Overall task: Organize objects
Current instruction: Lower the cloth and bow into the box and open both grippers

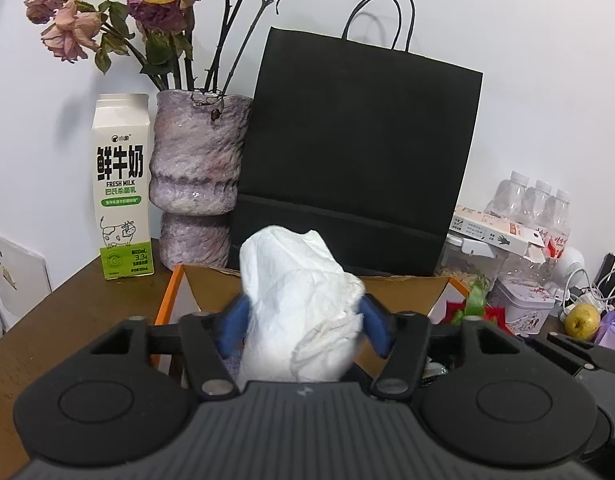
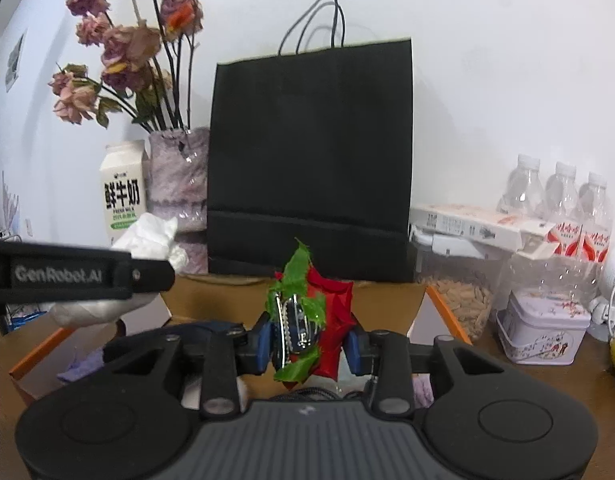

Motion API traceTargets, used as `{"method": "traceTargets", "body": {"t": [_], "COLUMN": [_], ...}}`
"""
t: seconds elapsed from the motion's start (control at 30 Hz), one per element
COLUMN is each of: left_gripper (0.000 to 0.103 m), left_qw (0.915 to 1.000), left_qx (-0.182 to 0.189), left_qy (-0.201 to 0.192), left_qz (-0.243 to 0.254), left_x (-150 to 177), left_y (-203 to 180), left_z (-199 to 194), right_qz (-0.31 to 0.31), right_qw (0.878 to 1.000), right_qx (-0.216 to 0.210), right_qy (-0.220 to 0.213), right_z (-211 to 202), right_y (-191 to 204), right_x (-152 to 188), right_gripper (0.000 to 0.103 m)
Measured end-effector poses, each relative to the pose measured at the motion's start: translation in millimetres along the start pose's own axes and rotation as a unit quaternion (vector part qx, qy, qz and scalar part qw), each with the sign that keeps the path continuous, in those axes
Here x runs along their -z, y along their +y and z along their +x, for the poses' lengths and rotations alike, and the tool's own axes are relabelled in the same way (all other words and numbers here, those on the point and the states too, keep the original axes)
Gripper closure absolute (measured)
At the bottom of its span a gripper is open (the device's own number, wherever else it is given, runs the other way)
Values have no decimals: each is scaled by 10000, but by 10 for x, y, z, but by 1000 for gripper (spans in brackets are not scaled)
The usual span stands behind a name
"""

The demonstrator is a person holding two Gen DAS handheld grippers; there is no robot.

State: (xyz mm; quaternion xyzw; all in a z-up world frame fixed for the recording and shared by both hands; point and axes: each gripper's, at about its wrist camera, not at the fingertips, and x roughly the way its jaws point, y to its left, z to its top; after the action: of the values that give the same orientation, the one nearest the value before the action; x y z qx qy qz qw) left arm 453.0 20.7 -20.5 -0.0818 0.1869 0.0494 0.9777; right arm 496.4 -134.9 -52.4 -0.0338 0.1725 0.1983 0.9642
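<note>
My left gripper (image 1: 303,320) grips a crumpled white tissue wad (image 1: 299,280) between its blue pads (image 1: 233,326), above an open cardboard box with orange edges (image 1: 391,294). In the right wrist view the same wad (image 2: 151,236) sticks out past one black finger (image 2: 107,276) of the left gripper at the left. My right gripper (image 2: 310,340) is shut on a red and green artificial flower ornament (image 2: 331,300) with a shiny dark clip in it. It hangs over the same box (image 2: 387,300). Purple bits lie inside the box.
A black paper bag (image 1: 355,152) stands right behind the box. Left of it are a mottled purple vase of dried roses (image 1: 195,168) and a milk carton (image 1: 121,188). On the right are water bottles (image 2: 559,196), flat boxes (image 2: 467,220), a tin (image 2: 543,326) and a pear (image 1: 582,321).
</note>
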Motion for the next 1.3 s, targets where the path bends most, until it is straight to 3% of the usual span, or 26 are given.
{"method": "traceTargets", "body": {"t": [0.07,0.13,0.2,0.67,1.3], "left_gripper": [18,0,0,0,0], "left_qw": [10000,9999,9998,9996,9989], "left_qx": [-49,-40,-29,-182,-351], "left_qy": [-44,-94,-206,-170,127], "left_qz": [51,75,81,153,278], "left_x": [-1,-8,-12,-32,349], "left_y": [-1,0,3,-8,-31], "left_z": [-3,-24,-59,-158,-1021], "right_qz": [-3,64,109,281,397], "right_qw": [10000,10000,9998,9995,9990], "right_qx": [10,46,61,71,-115], "right_qy": [67,-8,-165,-79,189], "right_z": [14,-20,-79,-171,-992], "right_y": [-13,-37,-59,-180,-264], "right_x": [13,18,11,-52,147], "right_gripper": [50,10,0,0,0]}}
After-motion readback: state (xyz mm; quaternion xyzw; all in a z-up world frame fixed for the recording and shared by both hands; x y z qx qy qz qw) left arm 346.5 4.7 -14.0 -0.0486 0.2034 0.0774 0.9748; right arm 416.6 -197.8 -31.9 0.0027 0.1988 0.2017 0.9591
